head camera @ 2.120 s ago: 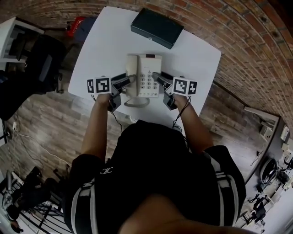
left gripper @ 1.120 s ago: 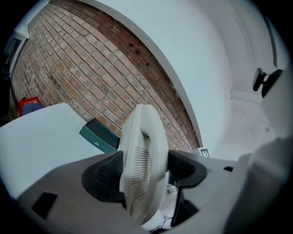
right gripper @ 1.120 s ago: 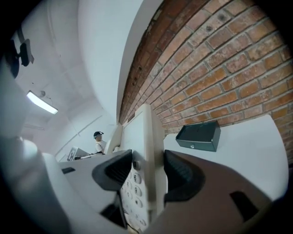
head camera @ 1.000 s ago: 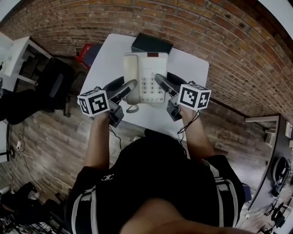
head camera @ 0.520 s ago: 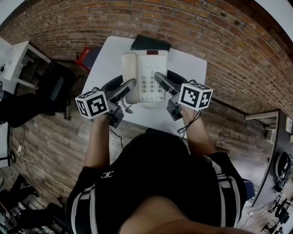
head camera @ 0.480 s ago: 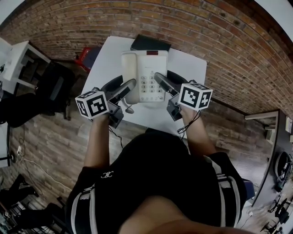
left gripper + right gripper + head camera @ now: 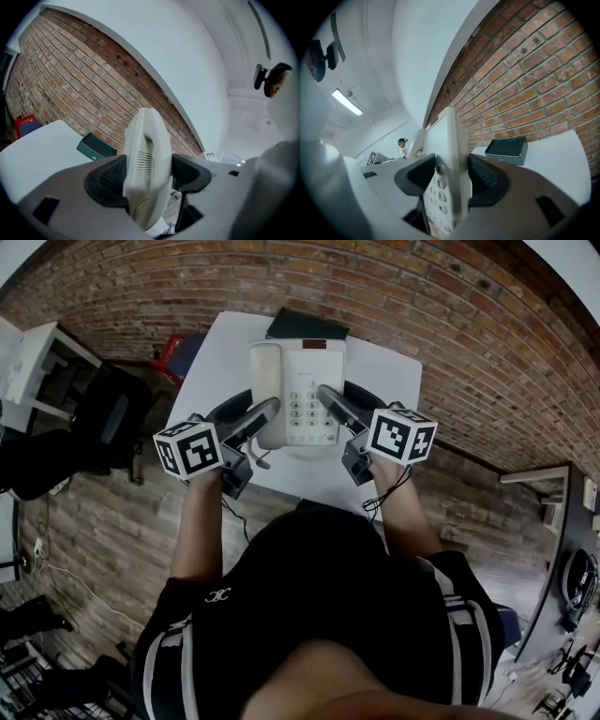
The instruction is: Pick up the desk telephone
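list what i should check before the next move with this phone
1. Grip of left gripper on the desk telephone, handset side: ok, shut on it.
2. Grip of right gripper on the keypad edge: ok, shut on it.
3. Phone clear of the table: ok, floor shows beneath it in the left gripper view.
4. Handset seated in its cradle: ok in the head view.
5. Left fingers catching the base too, not only the handset: cannot tell.
6. Coiled cord free of snags: cannot tell.
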`<move>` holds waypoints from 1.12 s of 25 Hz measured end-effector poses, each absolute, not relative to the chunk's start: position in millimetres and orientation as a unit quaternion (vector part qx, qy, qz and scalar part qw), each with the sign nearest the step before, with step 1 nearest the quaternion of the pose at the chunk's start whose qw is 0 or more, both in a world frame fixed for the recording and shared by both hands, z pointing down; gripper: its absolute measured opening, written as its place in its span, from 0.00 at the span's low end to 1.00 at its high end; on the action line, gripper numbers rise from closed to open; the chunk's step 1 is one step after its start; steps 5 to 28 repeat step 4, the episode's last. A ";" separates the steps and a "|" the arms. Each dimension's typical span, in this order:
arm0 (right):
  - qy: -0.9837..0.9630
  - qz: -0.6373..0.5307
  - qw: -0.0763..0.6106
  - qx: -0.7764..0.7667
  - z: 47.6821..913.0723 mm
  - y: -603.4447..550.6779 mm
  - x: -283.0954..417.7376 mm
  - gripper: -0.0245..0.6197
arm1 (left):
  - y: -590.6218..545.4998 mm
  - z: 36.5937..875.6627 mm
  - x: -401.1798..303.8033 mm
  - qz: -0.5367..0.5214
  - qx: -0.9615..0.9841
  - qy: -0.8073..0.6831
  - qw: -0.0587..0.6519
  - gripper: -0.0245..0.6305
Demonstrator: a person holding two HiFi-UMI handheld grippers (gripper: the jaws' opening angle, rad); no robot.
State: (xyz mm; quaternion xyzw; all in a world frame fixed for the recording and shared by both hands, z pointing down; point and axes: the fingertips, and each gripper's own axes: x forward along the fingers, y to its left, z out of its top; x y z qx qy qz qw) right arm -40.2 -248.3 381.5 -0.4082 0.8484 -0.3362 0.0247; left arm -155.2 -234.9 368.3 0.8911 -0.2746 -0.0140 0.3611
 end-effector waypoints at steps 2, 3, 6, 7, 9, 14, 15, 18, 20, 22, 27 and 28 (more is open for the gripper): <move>0.848 -0.337 0.025 -0.408 382.0 -248.1 -39.9 0.35 | -234.7 367.9 -154.9 -0.013 0.891 -0.275 0.360 0.50; 0.848 -0.337 0.026 -0.409 382.4 -248.0 -39.7 0.35 | -234.6 368.0 -154.6 -0.013 0.892 -0.275 0.360 0.50; 0.848 -0.338 0.026 -0.409 382.7 -247.9 -39.4 0.35 | -234.5 368.1 -154.4 -0.013 0.892 -0.274 0.360 0.50; 0.848 -0.338 0.026 -0.409 382.7 -247.9 -39.4 0.35 | -234.5 368.1 -154.4 -0.013 0.892 -0.274 0.360 0.50; 0.848 -0.338 0.026 -0.409 382.7 -247.9 -39.4 0.35 | -234.5 368.1 -154.4 -0.013 0.892 -0.274 0.360 0.50; 0.848 -0.338 0.026 -0.409 382.7 -247.9 -39.4 0.35 | -234.5 368.1 -154.4 -0.013 0.892 -0.274 0.360 0.50; 0.848 -0.338 0.026 -0.409 382.7 -247.9 -39.4 0.35 | -234.5 368.1 -154.4 -0.013 0.892 -0.274 0.360 0.50; 0.848 -0.338 0.026 -0.409 382.7 -247.9 -39.4 0.35 | -234.5 368.1 -154.4 -0.013 0.892 -0.274 0.360 0.50; 0.848 -0.338 0.026 -0.409 382.7 -247.9 -39.4 0.35 | -234.5 368.1 -154.4 -0.013 0.892 -0.274 0.360 0.50; 0.848 -0.338 0.026 -0.409 382.7 -247.9 -39.4 0.35 | -234.5 368.1 -154.4 -0.013 0.892 -0.274 0.360 0.50; 0.848 -0.338 0.026 -0.409 382.7 -247.9 -39.4 0.35 | -234.5 368.1 -154.4 -0.013 0.892 -0.274 0.360 0.50; 0.848 -0.338 0.026 -0.409 382.7 -247.9 -39.4 0.35 | -234.5 368.1 -154.4 -0.013 0.892 -0.274 0.360 0.50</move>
